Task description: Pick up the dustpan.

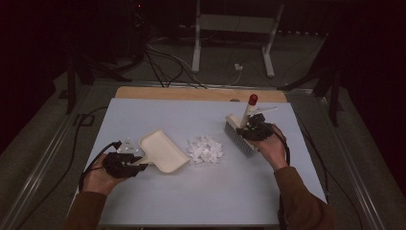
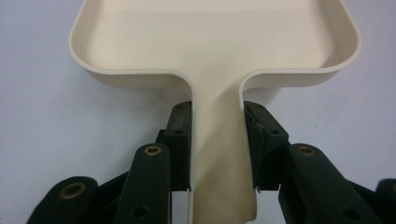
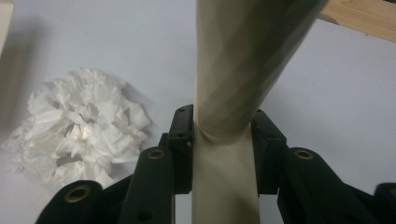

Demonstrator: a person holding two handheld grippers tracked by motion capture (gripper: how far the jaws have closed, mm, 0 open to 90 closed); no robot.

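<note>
While the dustpan (image 1: 163, 151) is clamped by its handle in the left gripper (image 2: 215, 140) just left of the paper scraps (image 1: 206, 149), the brush (image 1: 242, 134) is gripped by the right gripper (image 3: 223, 144); scraps could be scattered if swept too hard.

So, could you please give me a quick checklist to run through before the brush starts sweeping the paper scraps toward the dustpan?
1. Left gripper clamped on the dustpan handle: ok.
2. Right gripper clamped on the brush handle: ok.
3. Paper scraps lie between dustpan and brush: ok.
4. Dustpan's open edge faces the scraps: ok.
5. Dustpan lip flat on the table: cannot tell.
6. Bristles touching the table: cannot tell.
</note>
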